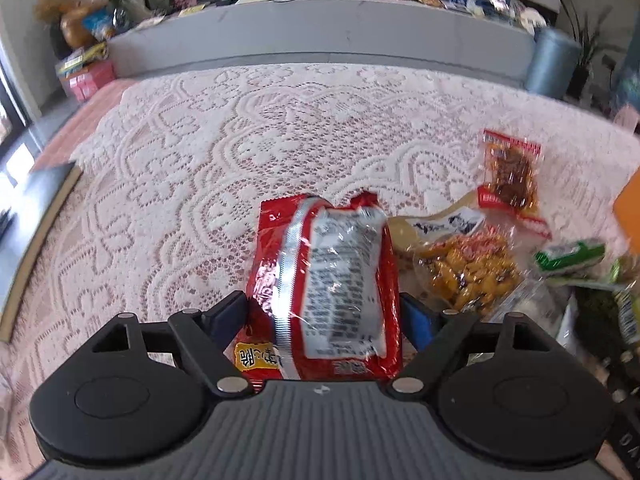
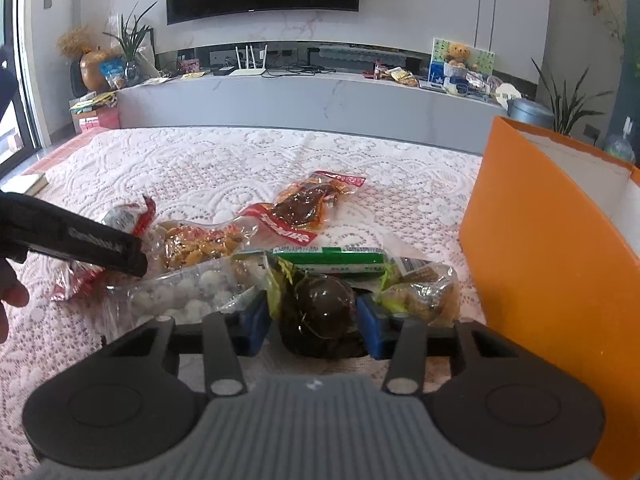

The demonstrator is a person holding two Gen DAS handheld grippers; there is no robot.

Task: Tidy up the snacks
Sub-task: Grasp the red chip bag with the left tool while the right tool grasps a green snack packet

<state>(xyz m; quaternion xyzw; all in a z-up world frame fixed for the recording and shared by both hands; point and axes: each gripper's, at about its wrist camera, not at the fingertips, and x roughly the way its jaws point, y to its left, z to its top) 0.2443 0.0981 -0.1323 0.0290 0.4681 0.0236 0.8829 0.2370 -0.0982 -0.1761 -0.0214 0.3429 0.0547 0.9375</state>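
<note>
Snack pile on table, box at right.
Red foil snack packet [image 1: 326,288] sits between left gripper [image 1: 324,316] fingers, left of the clear bag of yellow crisps [image 1: 466,272]. Dark round snack pack [image 2: 326,312] lies between right gripper [image 2: 316,326] fingers, green-labelled pack [image 2: 330,258] behind it, orange cardboard box [image 2: 532,264] to the right, all on the white lace tablecloth [image 2: 208,168].
</note>
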